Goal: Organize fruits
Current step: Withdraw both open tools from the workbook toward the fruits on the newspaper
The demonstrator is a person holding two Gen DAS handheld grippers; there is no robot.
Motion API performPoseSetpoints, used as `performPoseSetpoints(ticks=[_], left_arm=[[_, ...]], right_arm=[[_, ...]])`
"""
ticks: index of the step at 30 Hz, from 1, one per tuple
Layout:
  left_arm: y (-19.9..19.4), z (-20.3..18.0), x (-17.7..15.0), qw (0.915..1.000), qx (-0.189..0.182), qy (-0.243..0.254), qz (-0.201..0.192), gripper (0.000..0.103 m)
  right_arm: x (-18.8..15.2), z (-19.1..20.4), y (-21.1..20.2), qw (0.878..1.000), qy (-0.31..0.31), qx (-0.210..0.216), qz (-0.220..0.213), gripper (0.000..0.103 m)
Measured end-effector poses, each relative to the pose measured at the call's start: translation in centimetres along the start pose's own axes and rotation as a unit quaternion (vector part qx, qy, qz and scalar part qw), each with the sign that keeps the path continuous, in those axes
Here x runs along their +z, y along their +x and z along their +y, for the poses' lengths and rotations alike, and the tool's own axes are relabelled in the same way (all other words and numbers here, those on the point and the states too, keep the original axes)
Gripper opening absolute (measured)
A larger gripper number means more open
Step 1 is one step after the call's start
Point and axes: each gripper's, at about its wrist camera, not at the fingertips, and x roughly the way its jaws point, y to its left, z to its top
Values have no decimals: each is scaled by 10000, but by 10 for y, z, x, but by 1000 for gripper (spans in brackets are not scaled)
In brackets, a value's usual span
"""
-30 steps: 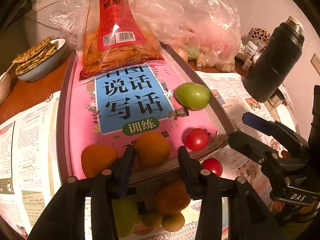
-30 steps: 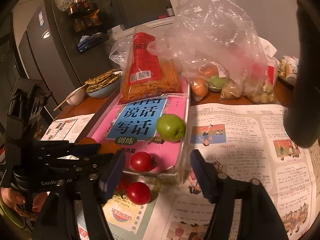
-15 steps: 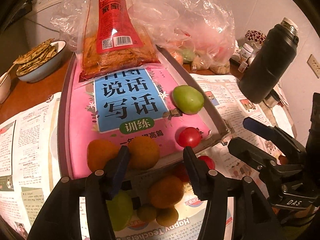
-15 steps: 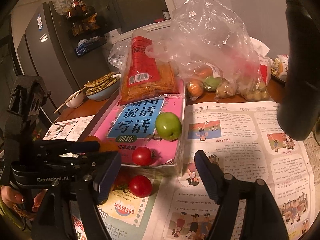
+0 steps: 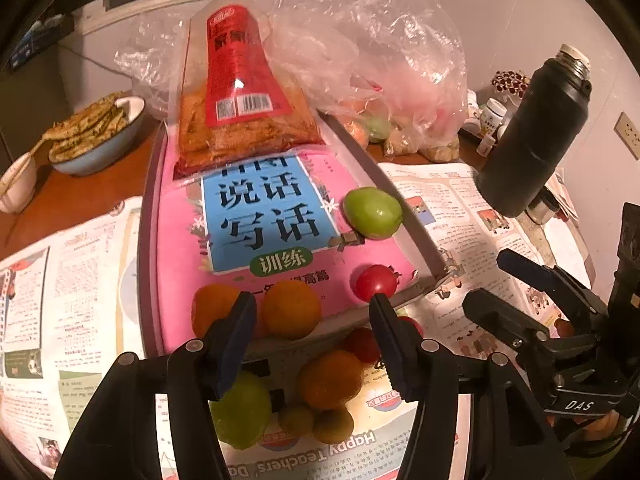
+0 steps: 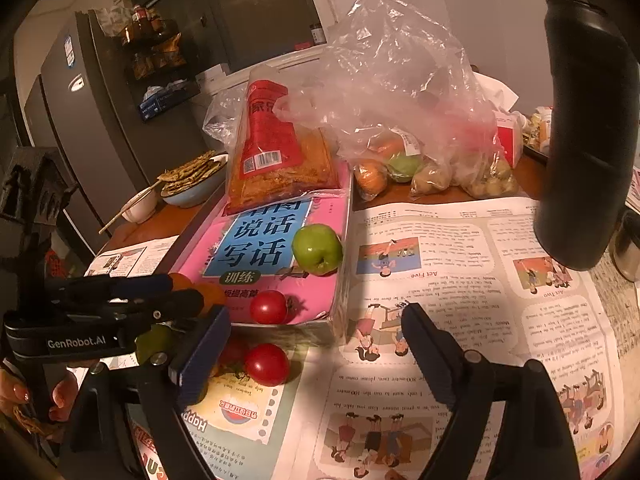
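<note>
- The tray (image 5: 404,204), lined with a pink book, is serving as the landmark: four fruits are already lying on it, and a loose cluster is waiting on the newspaper just in front of its near edge.
- On the tray, a green fruit (image 5: 373,213) is sitting by the right rim, a red tomato (image 5: 376,282) is resting at the near right corner, and two oranges (image 5: 291,309) are lying side by side, apparently touching, along the near edge.
- Off the tray, just below that near edge, an orange (image 5: 330,380), a green fruit (image 5: 240,414), two small yellow-brown fruits (image 5: 316,422) and red tomatoes (image 6: 267,364) are lying on the newspaper-covered worktop (image 6: 460,320).
- The left hand-held gripper (image 5: 312,342) is hovering over the tray's near edge; its jaws have just been opening and are holding nothing, though one orange on the tray is showing between them.
- The right hand-held gripper (image 6: 316,344) is hanging beside the tray's near right corner; its jaws have just been opening wide and are standing empty.
- Judging by the count, the sorting is looking roughly half done: the cluster off the tray is remaining to be picked up.
- More produce is sitting in a plastic bag (image 6: 408,120) beyond the tray's far right corner; whether it belongs to the task I cannot tell.
</note>
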Motion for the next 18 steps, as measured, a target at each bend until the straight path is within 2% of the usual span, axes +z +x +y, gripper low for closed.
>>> performPoseSetpoints(ticks=[1, 2, 18], left_arm=[[-3, -1, 0, 10000, -11, 23, -39, 71], [-5, -3, 0, 10000, -25, 52, -79, 73], [-41, 4, -1, 9988, 97, -145, -458, 73]], right_arm=[[0, 1, -1, 10000, -8, -13, -5, 88], [1, 1, -3, 10000, -11, -16, -18, 88], [4, 17, -29, 9993, -133, 128, -312, 95]])
